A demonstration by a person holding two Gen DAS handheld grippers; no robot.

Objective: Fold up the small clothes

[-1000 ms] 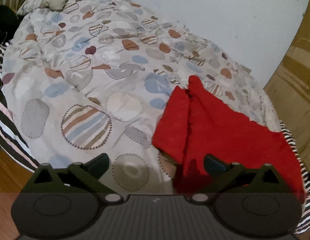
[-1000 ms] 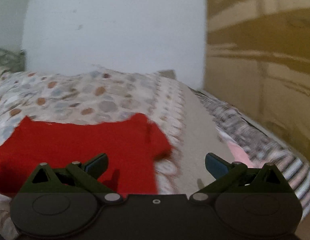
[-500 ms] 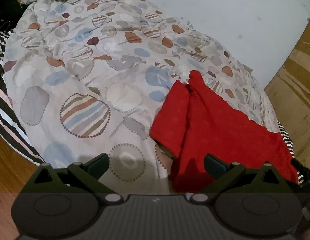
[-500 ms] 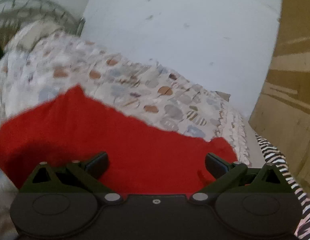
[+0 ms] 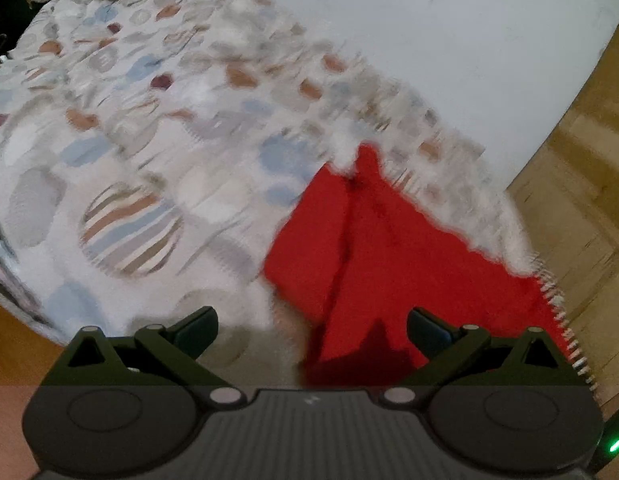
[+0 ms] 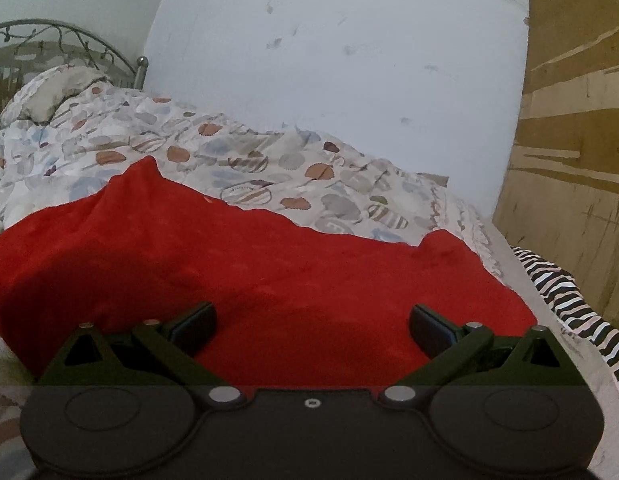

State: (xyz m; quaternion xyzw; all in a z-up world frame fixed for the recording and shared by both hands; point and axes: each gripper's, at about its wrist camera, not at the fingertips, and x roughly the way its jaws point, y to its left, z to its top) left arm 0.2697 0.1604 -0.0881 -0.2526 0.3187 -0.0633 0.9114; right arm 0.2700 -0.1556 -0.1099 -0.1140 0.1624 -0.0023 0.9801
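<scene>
Left wrist view, blurred: the left tongs [image 5: 311, 326] stand wide apart and empty above the near edge of a bed [image 5: 121, 152], its patterned duvet dotted with striped and coloured circles. A red garment [image 5: 393, 256] lies spread on the duvet toward the bed's right side, one flap doubled over along a dark crease. A pale wall [image 5: 449, 40] rises behind the bed; wood-toned flooring [image 5: 581, 184] shows at right.

Right wrist view, sharp: the right tongs [image 6: 312, 326] are likewise parted, holding nothing, low over the red garment [image 6: 245, 272], which fills the foreground. The cloth looks soft, light and fleecy, likely to drape and sag once lifted; a corner or hem edge seems the surest place to pinch. A pillow [image 6: 49, 94] and metal headboard [image 6: 65, 46] sit at far left, striped bedding [image 6: 565, 300] at right.
</scene>
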